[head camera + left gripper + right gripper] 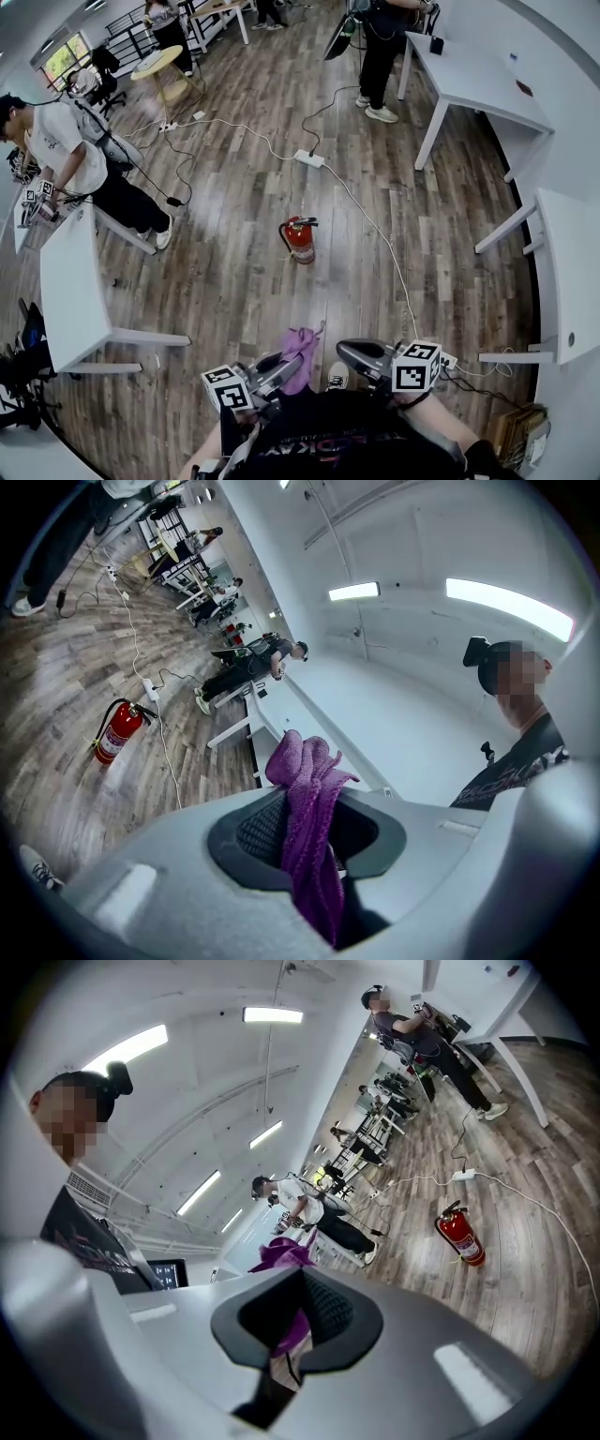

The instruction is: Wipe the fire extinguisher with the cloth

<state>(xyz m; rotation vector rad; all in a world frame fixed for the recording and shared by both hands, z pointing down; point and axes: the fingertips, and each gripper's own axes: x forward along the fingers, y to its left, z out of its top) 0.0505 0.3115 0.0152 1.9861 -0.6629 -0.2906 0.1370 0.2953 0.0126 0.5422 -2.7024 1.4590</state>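
A red fire extinguisher stands upright on the wooden floor, well ahead of both grippers. It also shows small in the left gripper view and the right gripper view. My left gripper is shut on a purple cloth, which bunches up above the jaws and hangs down between them. My right gripper is just right of the cloth, its jaws shut together with nothing gripped. The cloth shows just past its tips.
A white power strip and its cable run across the floor beyond and right of the extinguisher. White tables stand at the left and the right. A person sits at the left; another stands at the back.
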